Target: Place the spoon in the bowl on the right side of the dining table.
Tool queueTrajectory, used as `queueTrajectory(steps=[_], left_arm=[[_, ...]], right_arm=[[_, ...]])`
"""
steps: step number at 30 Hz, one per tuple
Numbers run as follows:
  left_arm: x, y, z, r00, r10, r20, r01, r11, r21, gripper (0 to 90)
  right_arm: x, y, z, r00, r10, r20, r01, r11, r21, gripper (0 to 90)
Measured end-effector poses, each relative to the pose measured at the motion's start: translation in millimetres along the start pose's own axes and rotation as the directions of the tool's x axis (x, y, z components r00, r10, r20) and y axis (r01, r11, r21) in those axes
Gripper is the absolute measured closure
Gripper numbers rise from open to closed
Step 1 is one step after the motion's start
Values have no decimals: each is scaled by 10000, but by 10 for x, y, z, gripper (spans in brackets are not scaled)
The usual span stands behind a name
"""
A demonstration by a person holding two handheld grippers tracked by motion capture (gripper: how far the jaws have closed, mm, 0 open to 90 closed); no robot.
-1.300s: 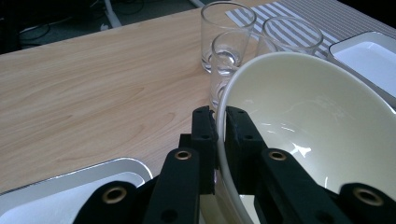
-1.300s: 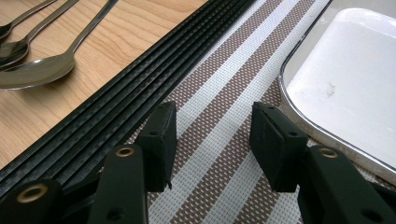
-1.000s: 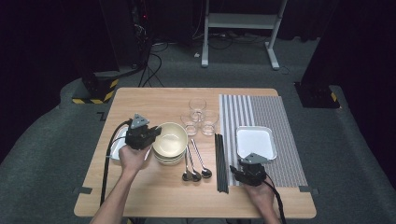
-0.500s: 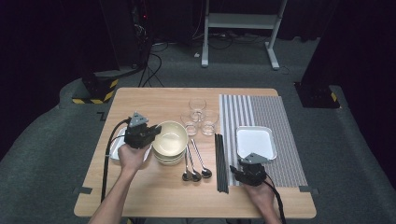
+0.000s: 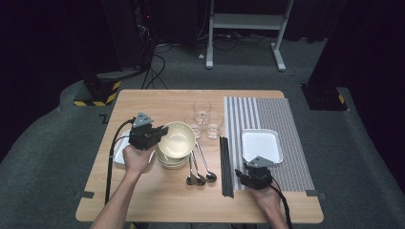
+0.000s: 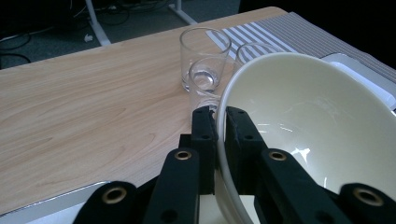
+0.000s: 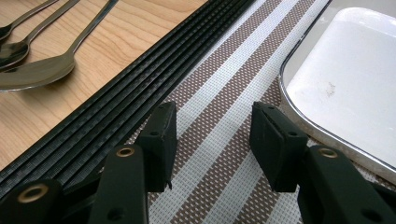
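Bowl (image 6: 308, 126) rim clamped in left tongs (image 6: 220, 116), bottom cut off; right tongs (image 7: 212, 126) open, empty.

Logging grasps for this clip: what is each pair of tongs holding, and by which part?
The left tongs pinch the rim of the top cream bowl, one jaw inside, one outside. The right tongs are open over the striped mat, holding nothing.

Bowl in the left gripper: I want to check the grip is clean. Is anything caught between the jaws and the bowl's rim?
Nothing visible. The left gripper pinches the bowl directly by its rim, one jaw inside and one outside. The glasses stand apart behind it.
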State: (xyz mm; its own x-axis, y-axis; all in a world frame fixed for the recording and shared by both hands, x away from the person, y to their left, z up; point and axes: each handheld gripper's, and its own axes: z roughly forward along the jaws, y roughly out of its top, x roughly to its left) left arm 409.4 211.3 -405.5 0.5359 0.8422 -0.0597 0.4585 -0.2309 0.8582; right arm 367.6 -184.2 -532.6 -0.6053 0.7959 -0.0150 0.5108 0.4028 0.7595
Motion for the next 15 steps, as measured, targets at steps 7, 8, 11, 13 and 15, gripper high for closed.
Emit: queueTrajectory(steps=[7, 8, 11, 13, 15], left_arm=[[-33, 45, 14, 9999, 41, 145, -41, 10000, -19, 824], [-40, 58, 15, 9998, 80, 172, -80, 10000, -19, 824], [-64, 84, 23, 9996, 75, 284, -73, 9999, -72, 824], [-76, 98, 28, 9994, 114, 323, -111, 9999, -86, 824], [-96, 117, 39, 9991, 153, 383, -150, 9998, -98, 824]], right_arm=[[-3, 0, 0, 10000, 18, -4, -18, 10000, -11, 517], [-4, 0, 0, 10000, 22, -8, -22, 10000, -13, 517], [-9, 0, -1, 9999, 107, -34, -107, 9999, -9, 516], [-9, 0, -1, 9999, 131, -49, -131, 9999, -16, 516], [-8, 0, -1, 9999, 111, -33, -111, 9999, -9, 515]])
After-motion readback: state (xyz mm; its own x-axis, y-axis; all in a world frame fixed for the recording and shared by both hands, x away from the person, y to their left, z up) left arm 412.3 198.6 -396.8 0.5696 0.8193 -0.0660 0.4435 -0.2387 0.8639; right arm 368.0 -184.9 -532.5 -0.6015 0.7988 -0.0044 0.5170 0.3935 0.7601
